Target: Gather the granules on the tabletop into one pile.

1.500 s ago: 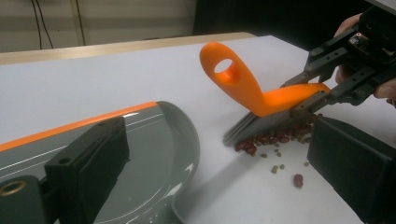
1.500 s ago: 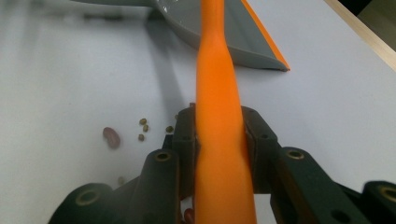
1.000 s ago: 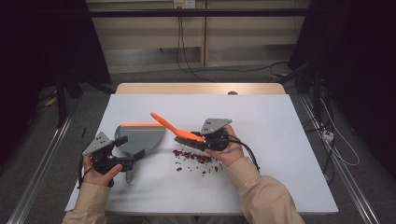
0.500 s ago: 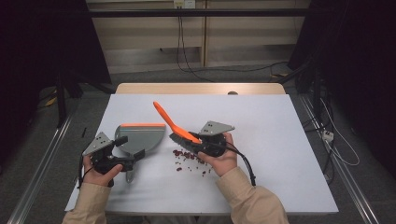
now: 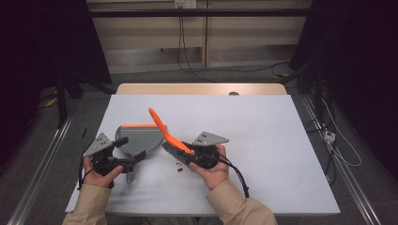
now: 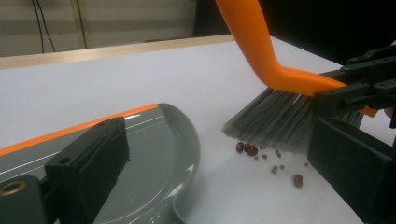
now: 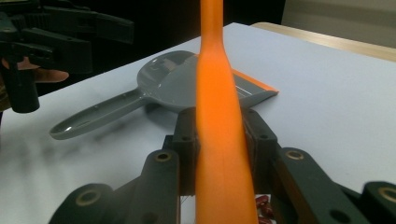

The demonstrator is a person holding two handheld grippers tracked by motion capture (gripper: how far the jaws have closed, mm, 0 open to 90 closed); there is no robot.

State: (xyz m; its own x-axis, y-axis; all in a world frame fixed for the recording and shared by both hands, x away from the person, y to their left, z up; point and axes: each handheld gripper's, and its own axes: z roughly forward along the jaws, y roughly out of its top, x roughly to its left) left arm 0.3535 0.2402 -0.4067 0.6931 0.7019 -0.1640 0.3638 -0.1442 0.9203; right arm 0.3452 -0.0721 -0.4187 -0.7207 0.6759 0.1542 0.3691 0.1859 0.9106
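A grey dustpan (image 5: pixel 136 138) with an orange lip lies flat on the white table (image 5: pixel 263 131), left of centre. My right gripper (image 5: pixel 185 154) is shut on an orange hand brush (image 5: pixel 162 124), the handle (image 7: pixel 219 93) clamped between its jaws. The grey bristles (image 6: pixel 275 119) touch the table just right of the dustpan's rounded side (image 6: pixel 187 149). Small red and brown crumbs (image 6: pixel 252 150) lie under and in front of the bristles. My left gripper (image 5: pixel 129 150) hovers at the pan's handle (image 7: pixel 93 116), open, its jaws spread wide on either side of the pan (image 6: pixel 222 144).
A wooden strip (image 5: pixel 202 89) runs along the table's far edge. Cables (image 5: pixel 187 61) trail over the floor behind it, and metal rails (image 5: pixel 42 168) flank the table. The table's right half (image 5: pixel 281 159) is bare.
My right gripper has carried the brush leftward toward the dustpan, sweeping the crumbs along, and the handle now tilts more upright. The left gripper and the dustpan have stayed put.
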